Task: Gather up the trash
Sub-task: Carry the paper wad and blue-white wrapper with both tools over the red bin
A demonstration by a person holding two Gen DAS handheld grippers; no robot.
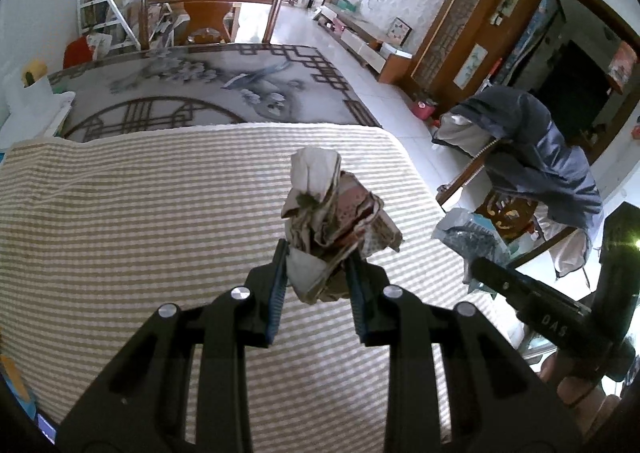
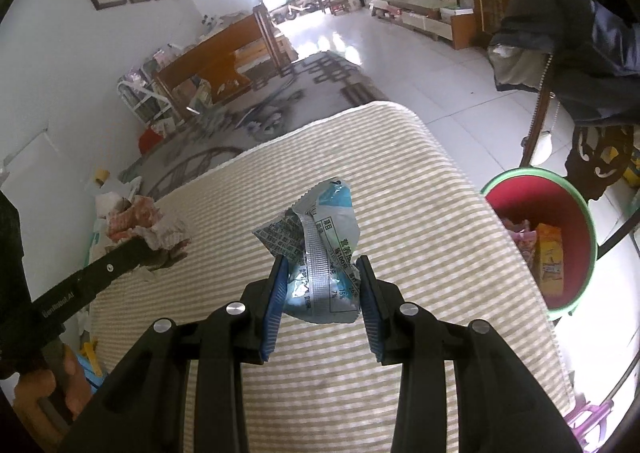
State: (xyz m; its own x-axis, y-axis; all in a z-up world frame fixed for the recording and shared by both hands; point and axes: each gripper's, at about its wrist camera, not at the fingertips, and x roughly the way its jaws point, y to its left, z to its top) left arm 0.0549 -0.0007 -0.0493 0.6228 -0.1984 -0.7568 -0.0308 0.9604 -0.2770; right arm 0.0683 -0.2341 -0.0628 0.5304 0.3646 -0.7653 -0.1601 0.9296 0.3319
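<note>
Beige-and-white striped ribbed cloth (image 1: 160, 221) covers the table across the middle of both views, with white floor tiles (image 2: 432, 85) and a patterned grey rug (image 1: 208, 93) beyond. At lower centre of the left view, the left gripper (image 1: 316, 273) is clamped on a crumpled wad of printed paper (image 1: 332, 209). The right gripper (image 2: 322, 285) pinches a creased, shiny blue-and-silver snack wrapper (image 2: 320, 249), while a red bin with a green rim (image 2: 560, 221) sits at right, holding colourful packaging.

Red bin (image 2: 560, 209) cut by table edge, contents partly hidden
</note>
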